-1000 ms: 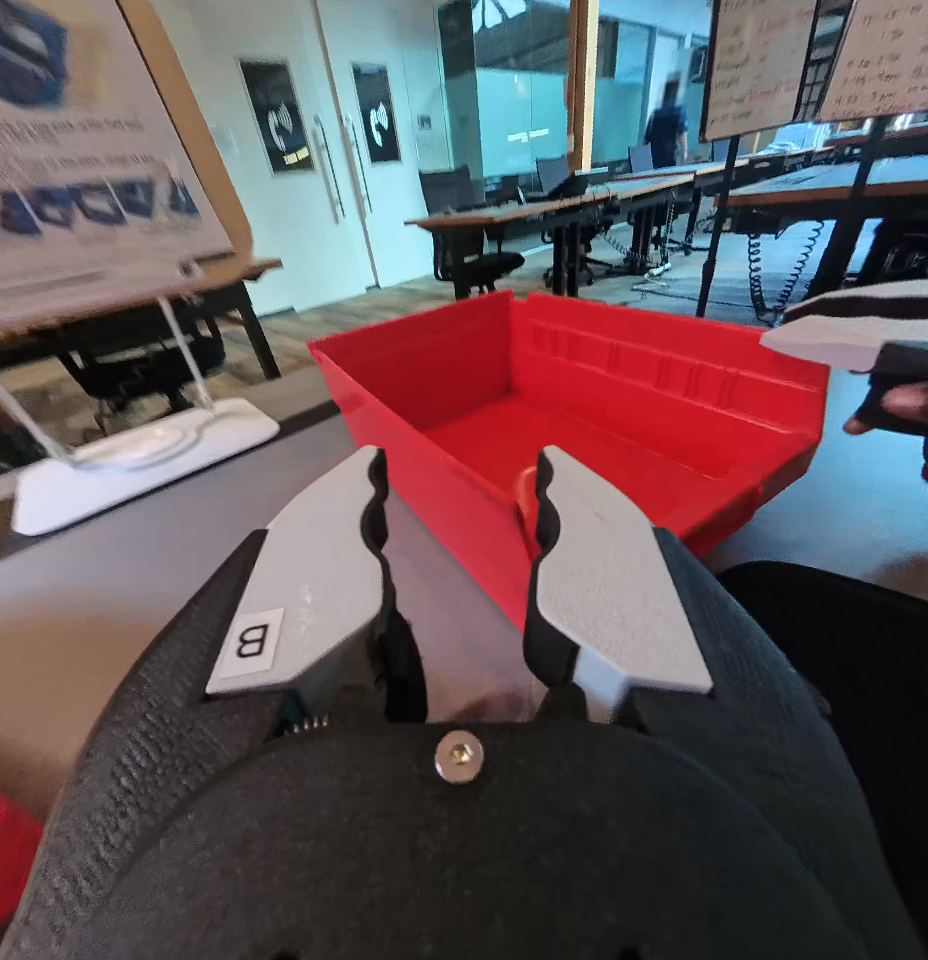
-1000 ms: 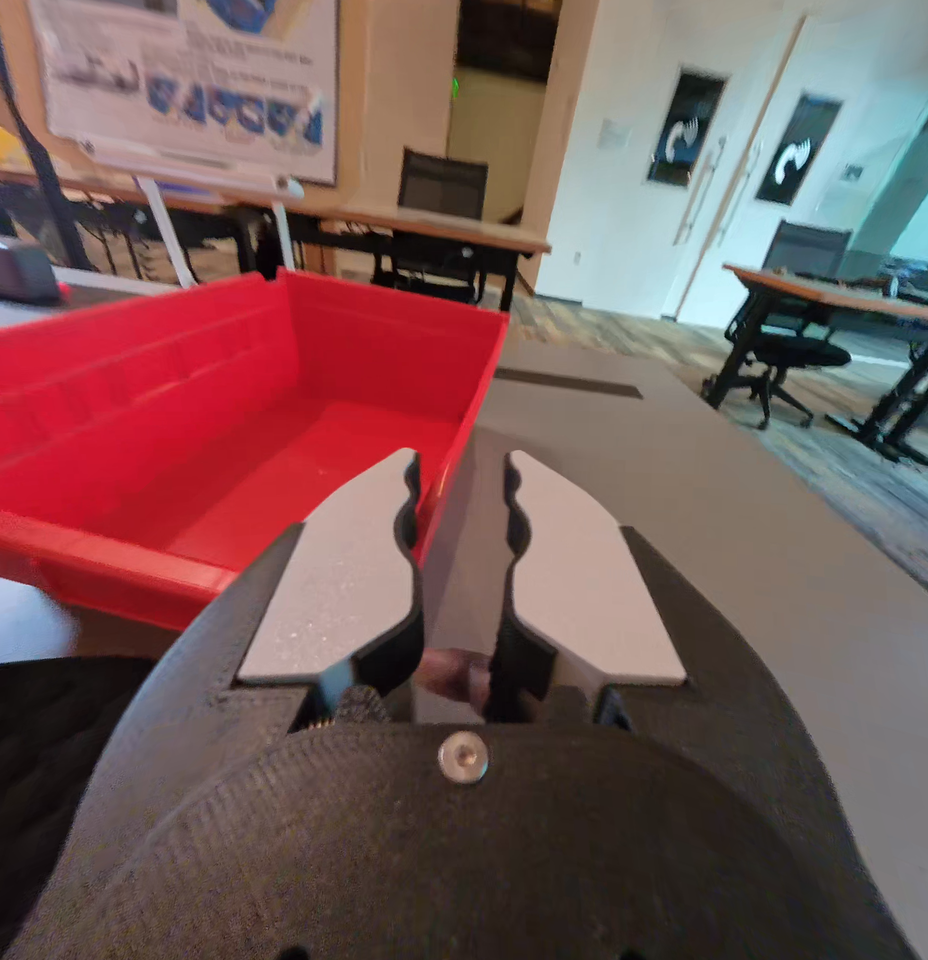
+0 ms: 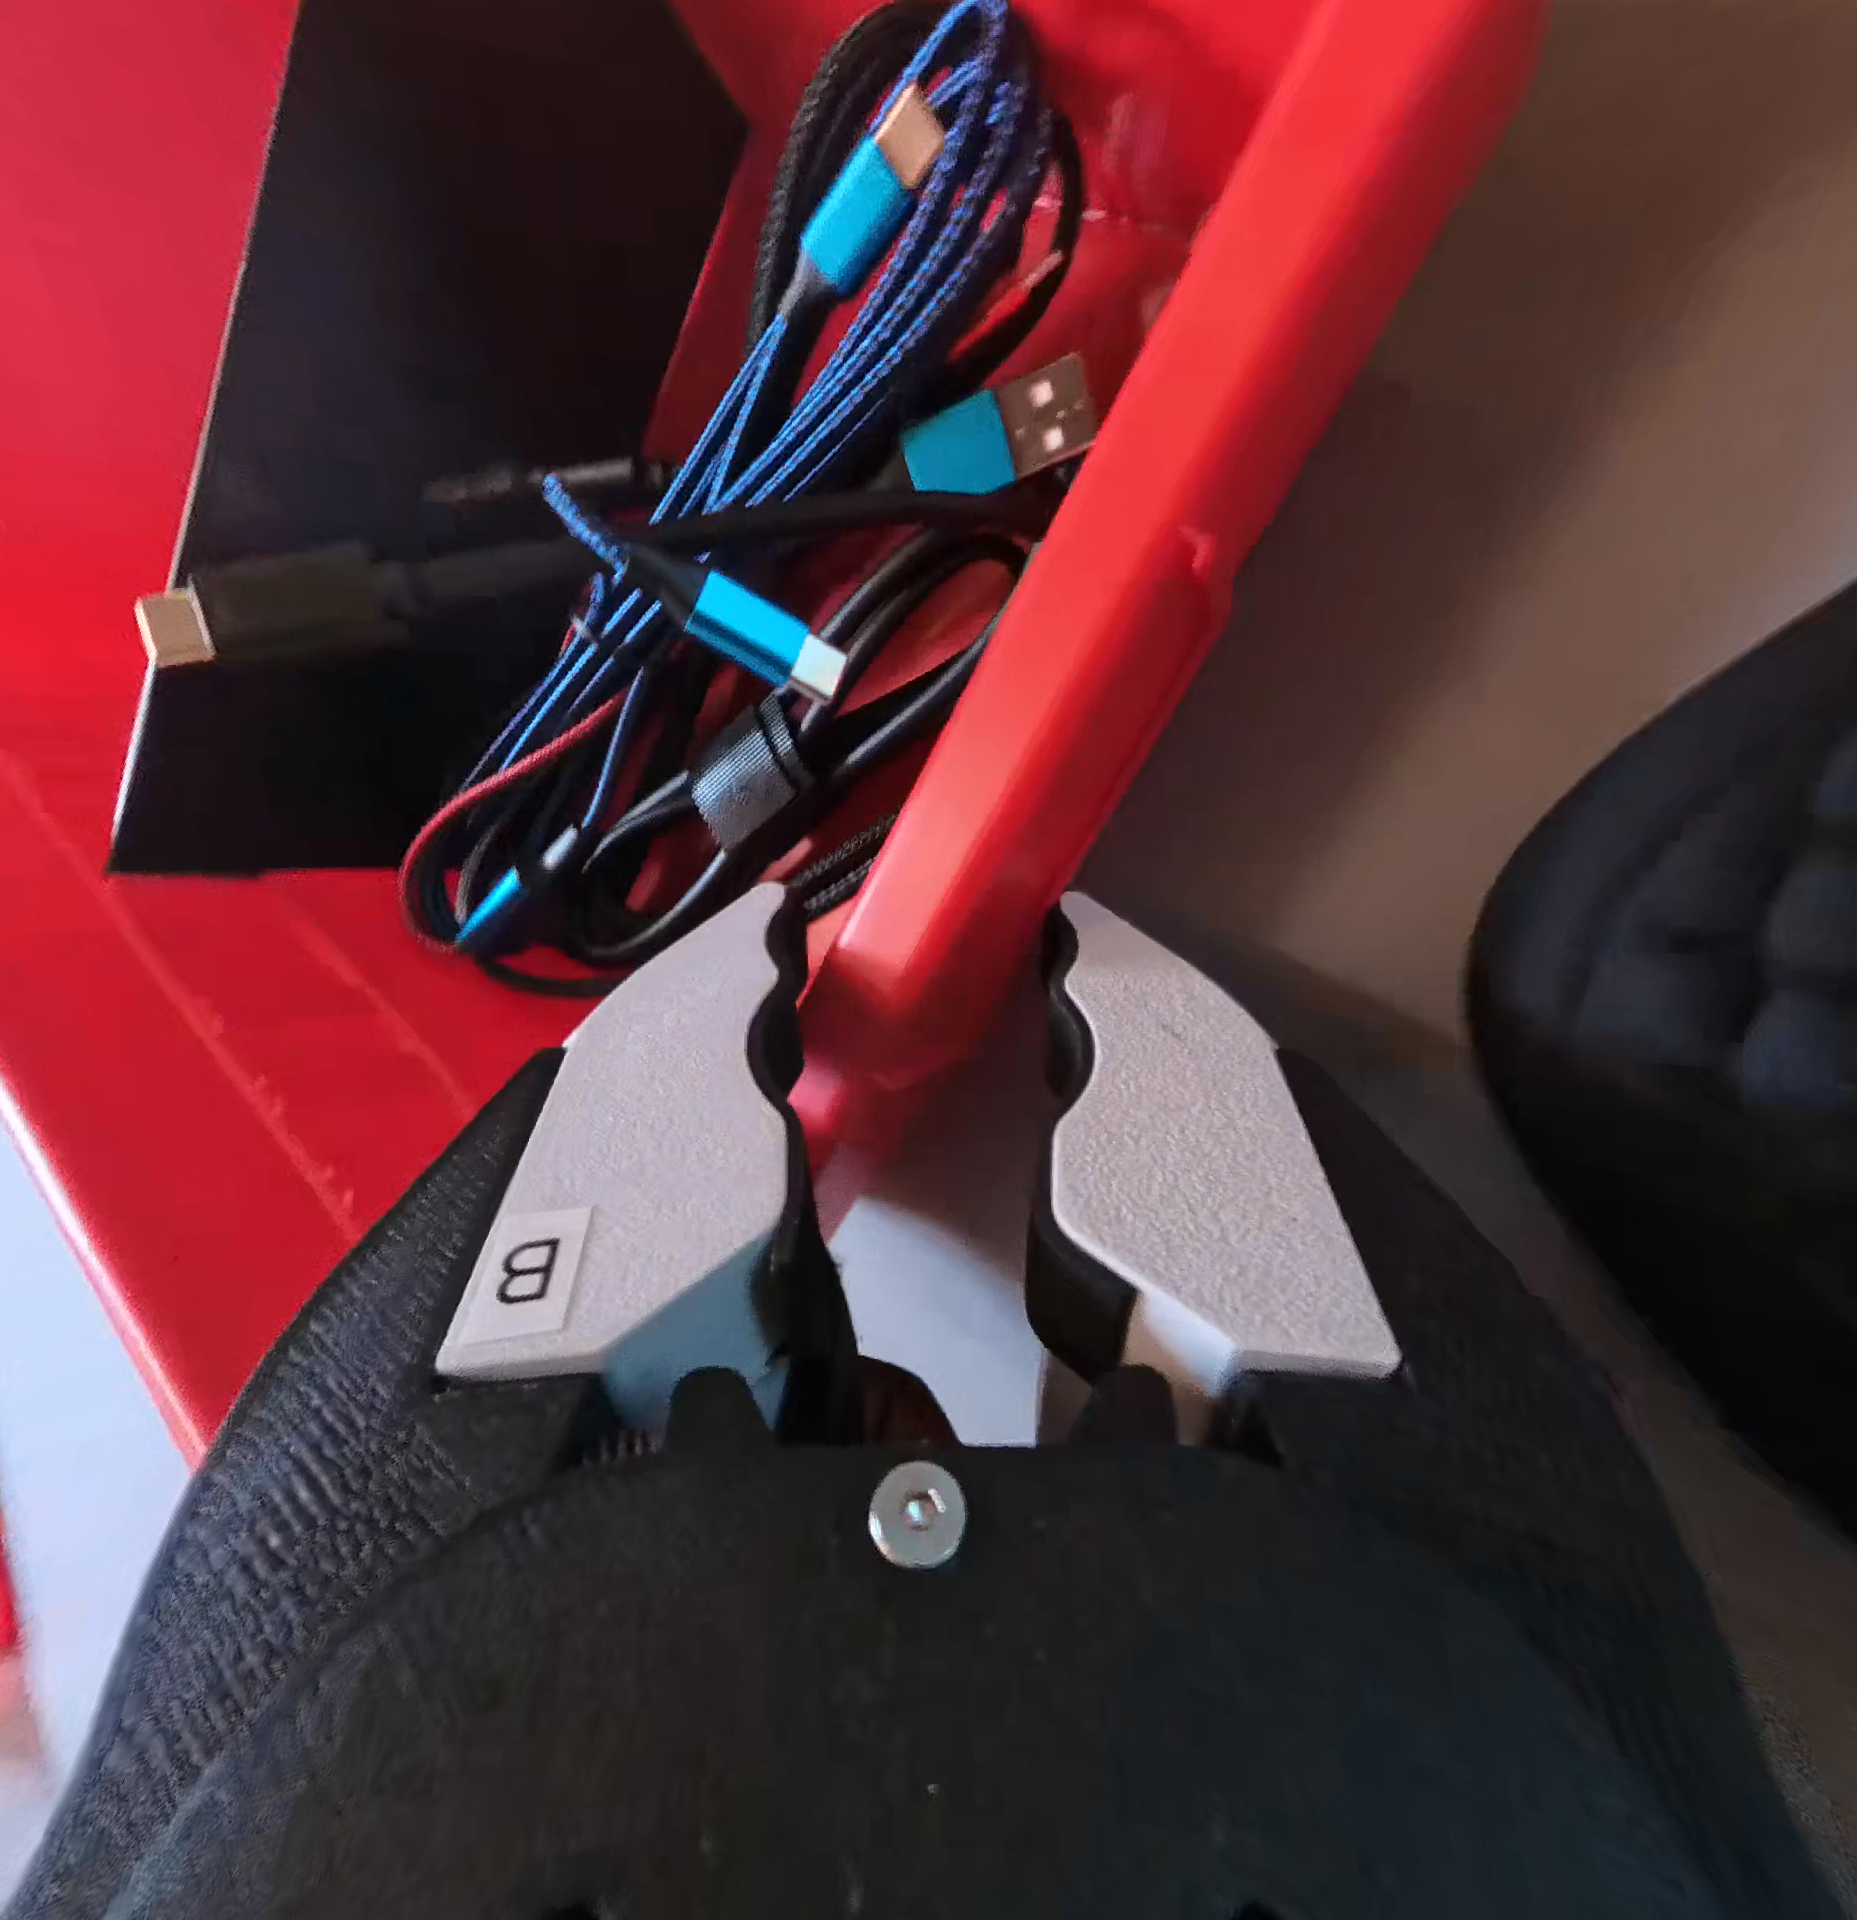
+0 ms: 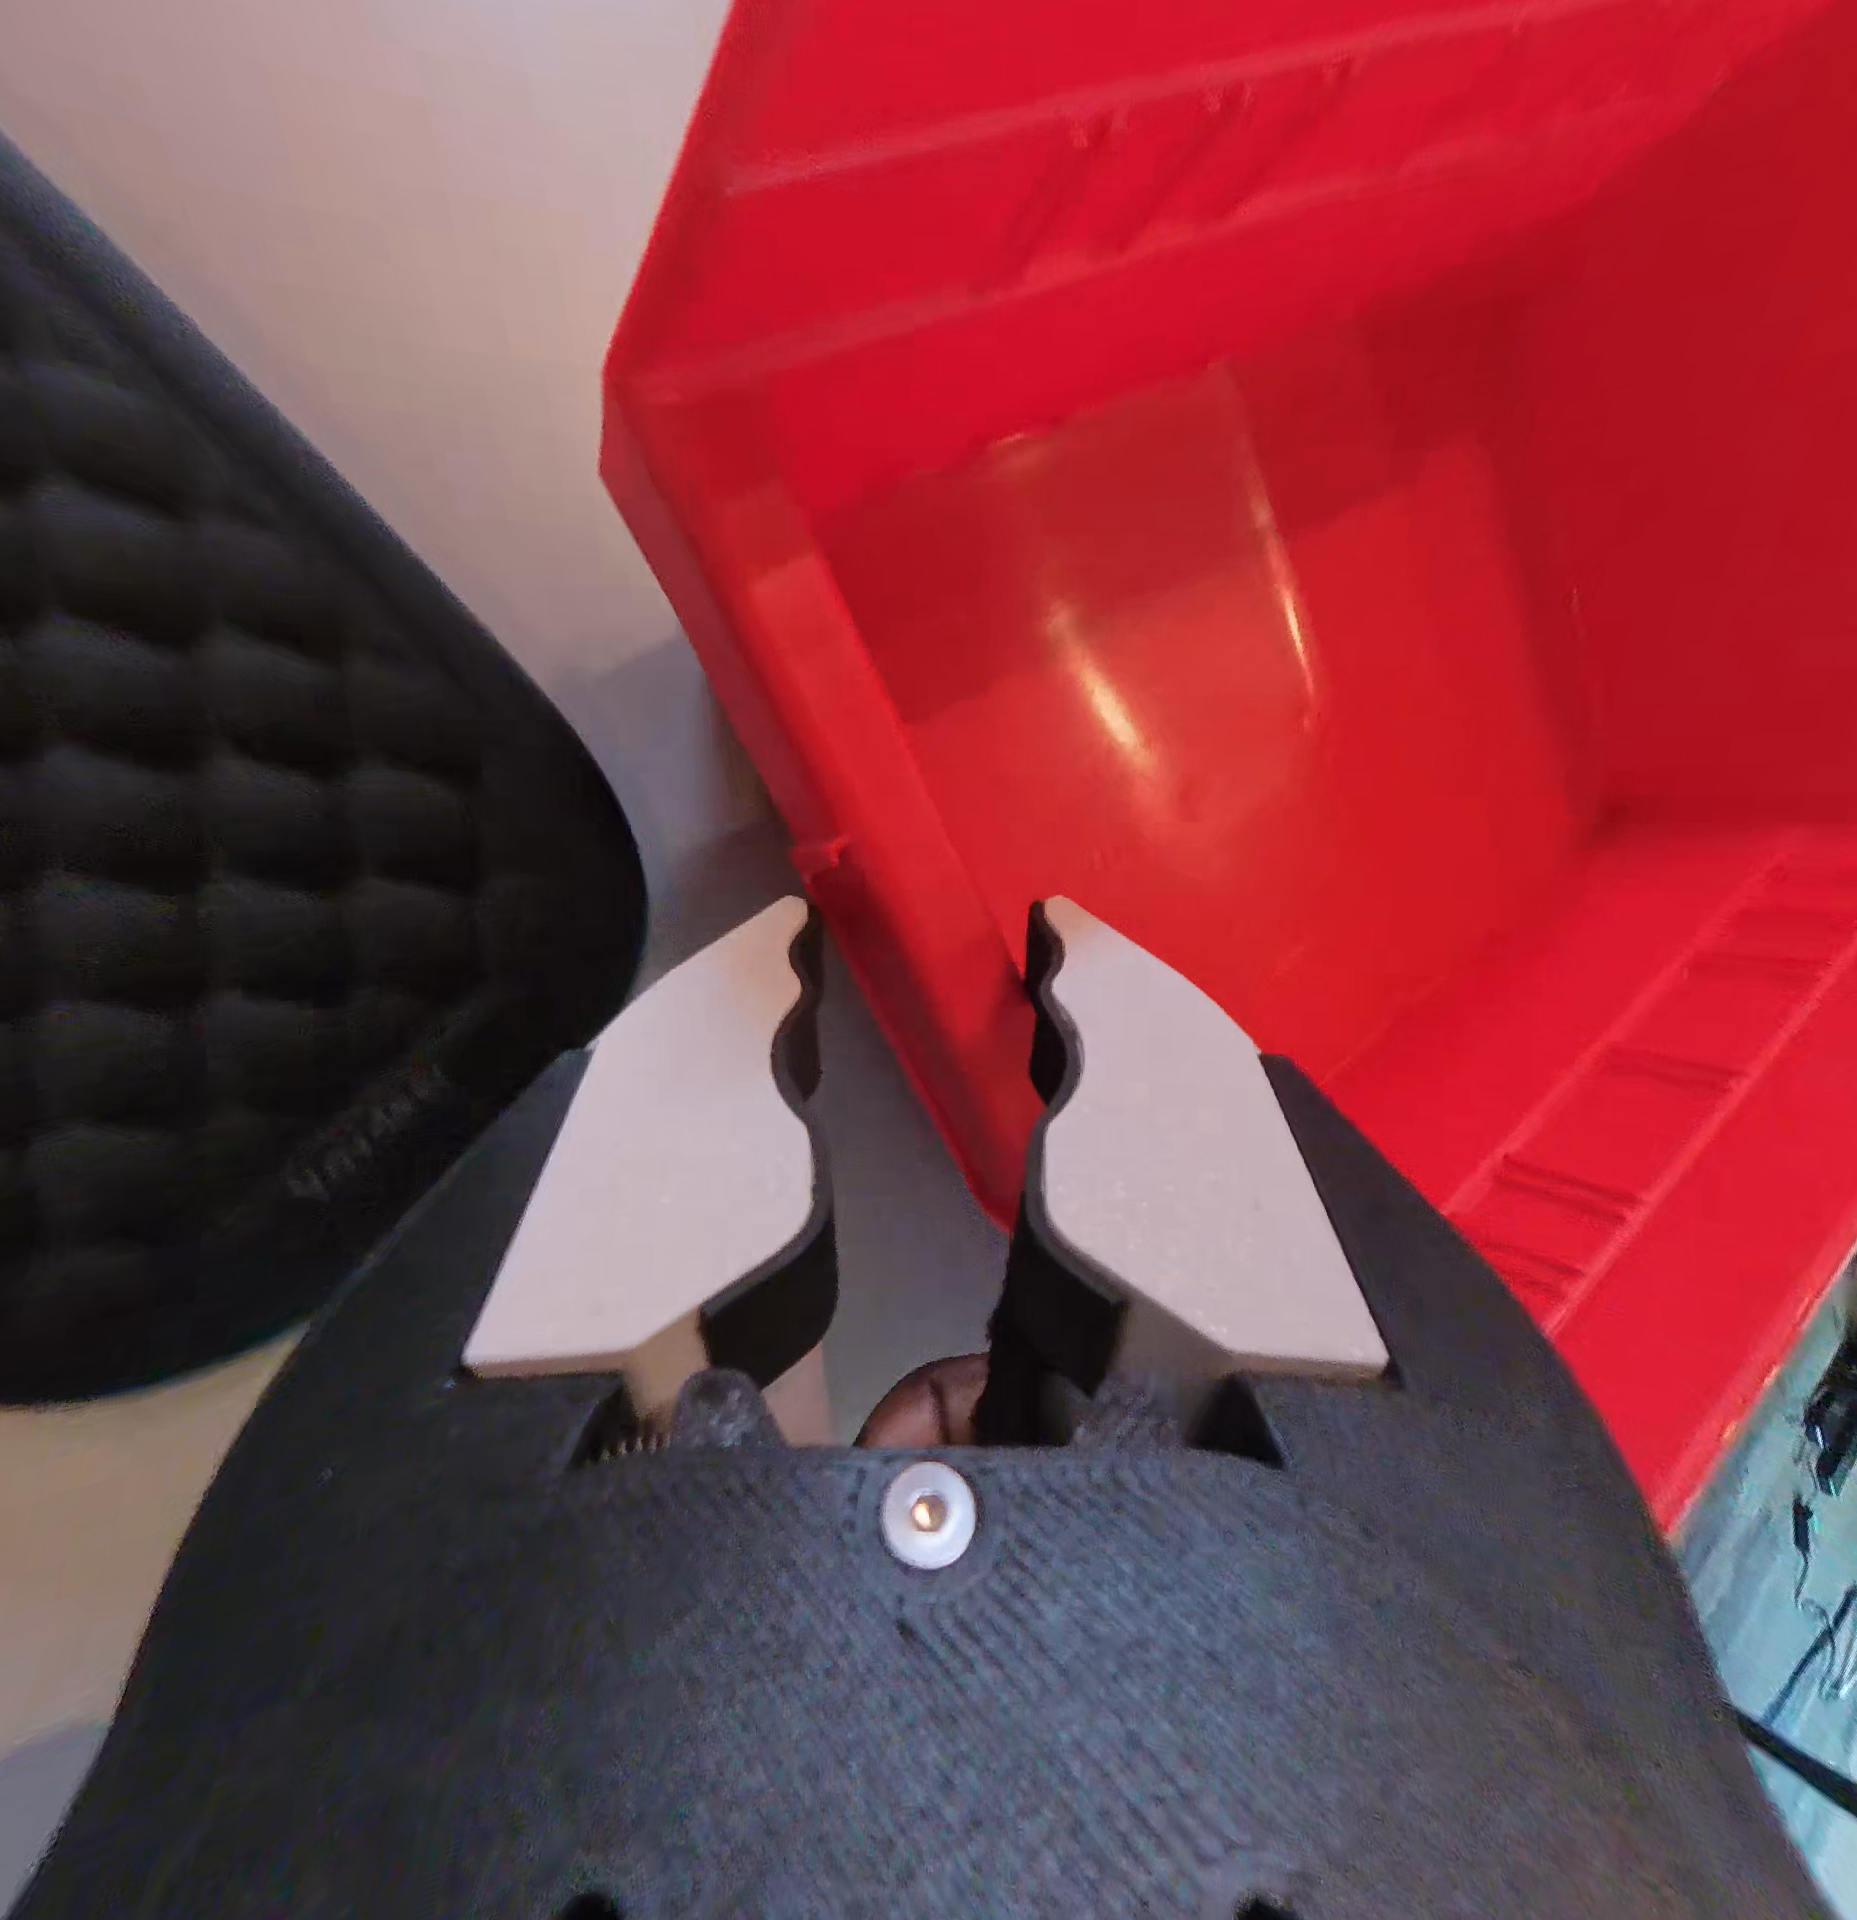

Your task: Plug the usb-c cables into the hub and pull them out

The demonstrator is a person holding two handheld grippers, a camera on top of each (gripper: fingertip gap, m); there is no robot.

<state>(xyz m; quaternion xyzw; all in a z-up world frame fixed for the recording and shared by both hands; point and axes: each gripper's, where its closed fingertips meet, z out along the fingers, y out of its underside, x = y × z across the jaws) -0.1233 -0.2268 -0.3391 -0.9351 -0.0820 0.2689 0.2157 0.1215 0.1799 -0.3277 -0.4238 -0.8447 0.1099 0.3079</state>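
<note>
A red bin (image 3: 1142, 499) holds a tangle of blue braided cables (image 3: 799, 436) with a USB-C plug (image 3: 763, 634) and a USB-A plug (image 3: 997, 436). Black cables tied with a grey strap (image 3: 747, 779) lie beside them. Another black cable's USB-C plug (image 3: 176, 629) rests on a flat black piece (image 3: 436, 395); I cannot tell whether that piece is the hub. My left gripper (image 3: 916, 914) is closed on the bin's rim, with both pads touching it. My right gripper (image 4: 922, 914) is closed on the rim of the bin (image 4: 1319, 312) at an end that shows no cables.
A black quilted pad (image 3: 1682, 987) lies on the grey table (image 3: 1526, 416) just outside the bin. It also shows in the right wrist view (image 4: 228, 831), left of my gripper. Floor cables (image 4: 1838, 1403) show past the table at lower right. About 50 centimetres separates my left fingertips from my right.
Both grippers have tipped down from looking across the room and moved onto the bin's rim. The cables inside the bin have come into view.
</note>
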